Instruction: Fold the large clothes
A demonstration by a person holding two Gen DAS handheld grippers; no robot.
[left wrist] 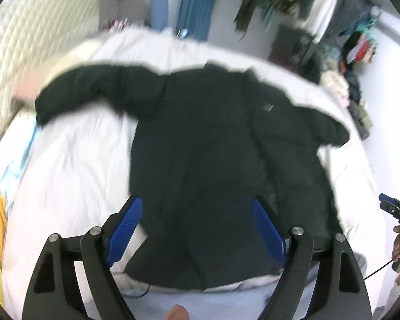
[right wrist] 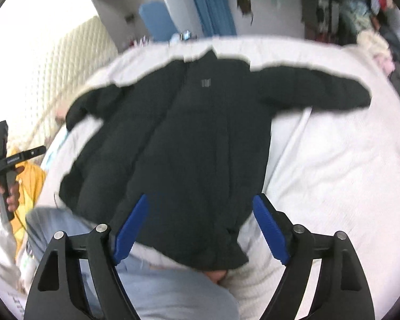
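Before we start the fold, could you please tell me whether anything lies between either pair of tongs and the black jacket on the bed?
Nothing visible does. The black jacket lies spread on the white bedding, both tongs open just above its hem.

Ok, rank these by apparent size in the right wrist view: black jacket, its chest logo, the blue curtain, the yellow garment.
1. black jacket
2. blue curtain and yellow garment: similar apparent size, and at different distances, so not ranked against each other
3. chest logo
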